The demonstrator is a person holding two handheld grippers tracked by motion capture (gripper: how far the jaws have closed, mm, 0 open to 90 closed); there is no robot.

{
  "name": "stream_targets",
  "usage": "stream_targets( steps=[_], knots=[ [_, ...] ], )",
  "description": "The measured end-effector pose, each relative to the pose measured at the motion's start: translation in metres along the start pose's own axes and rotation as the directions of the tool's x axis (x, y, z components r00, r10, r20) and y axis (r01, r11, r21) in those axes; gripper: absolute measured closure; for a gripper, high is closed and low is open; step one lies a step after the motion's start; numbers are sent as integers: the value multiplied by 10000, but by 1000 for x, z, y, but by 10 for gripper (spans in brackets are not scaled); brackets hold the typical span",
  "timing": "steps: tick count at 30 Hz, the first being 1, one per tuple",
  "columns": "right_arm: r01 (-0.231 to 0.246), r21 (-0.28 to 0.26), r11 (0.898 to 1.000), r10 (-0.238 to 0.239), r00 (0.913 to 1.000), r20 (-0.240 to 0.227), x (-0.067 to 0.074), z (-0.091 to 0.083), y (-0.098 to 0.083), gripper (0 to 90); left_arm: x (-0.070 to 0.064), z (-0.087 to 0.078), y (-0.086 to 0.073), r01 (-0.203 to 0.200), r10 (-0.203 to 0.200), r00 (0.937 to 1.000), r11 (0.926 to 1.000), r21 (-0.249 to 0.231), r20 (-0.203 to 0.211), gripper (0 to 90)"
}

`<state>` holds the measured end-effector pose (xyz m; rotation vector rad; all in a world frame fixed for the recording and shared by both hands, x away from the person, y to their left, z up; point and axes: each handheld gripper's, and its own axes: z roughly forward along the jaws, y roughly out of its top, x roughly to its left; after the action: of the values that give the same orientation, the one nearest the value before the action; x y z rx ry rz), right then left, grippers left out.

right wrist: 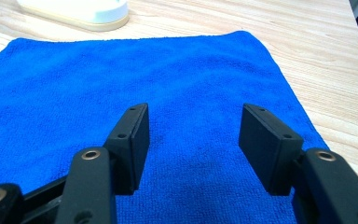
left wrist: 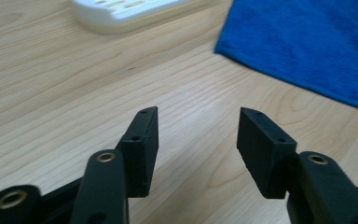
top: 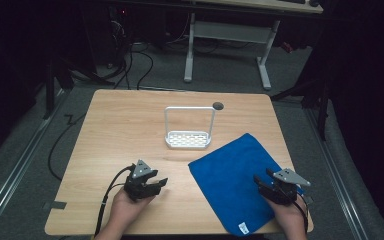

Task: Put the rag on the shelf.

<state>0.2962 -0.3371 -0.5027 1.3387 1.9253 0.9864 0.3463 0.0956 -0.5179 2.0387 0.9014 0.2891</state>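
A flat blue microfibre cloth (top: 235, 182) lies spread on the right half of the light wooden bench (top: 115, 130), one corner pointing toward the white plastic rack with a tall wire handle (top: 188, 135) that stands near the bench's middle. The right claw (top: 269, 183) hovers over the cloth's near right edge with its jaws spread wide and nothing between them. The left claw (top: 156, 181) sits over bare wood just left of the cloth, jaws likewise wide and empty.
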Motion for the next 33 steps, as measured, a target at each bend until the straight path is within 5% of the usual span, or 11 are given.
stream_targets(
  steps=[7, 11, 16, 22, 25, 33],
  knots=[
    [-177, 49, 9998, 177, 9998, -61, -3, -2, -2, 466, -37, 21, 16, -371, 363, 9930, 9993, 52, 1123, 726],
    [-158, 83, 9998, 159, 9998, -75, -3, -1, -1, 467, -70, 37, 24, -990, 936, 9799, 9948, 220, 1761, 836],
    [-147, 108, 9998, 149, 9998, -109, -3, -1, -1, 475, -97, 55, 27, -1633, 1526, 9670, 9859, 365, 2042, 900],
    [-201, 126, 9997, 202, 9997, -159, -5, 0, -2, 479, -112, 72, 34, -1762, 1609, 9610, 9831, 496, 2251, 900],
    [-177, 115, 9998, 179, 9997, -171, -5, 0, -2, 479, -119, 85, 34, -2156, 1890, 9565, 9711, 1020, 2221, 900],
    [-228, 69, 9997, 229, 9996, -174, -6, -1, -1, 479, -110, 72, 27, -2284, 1976, 9531, 9666, 1162, 2293, 900]
  ],
)
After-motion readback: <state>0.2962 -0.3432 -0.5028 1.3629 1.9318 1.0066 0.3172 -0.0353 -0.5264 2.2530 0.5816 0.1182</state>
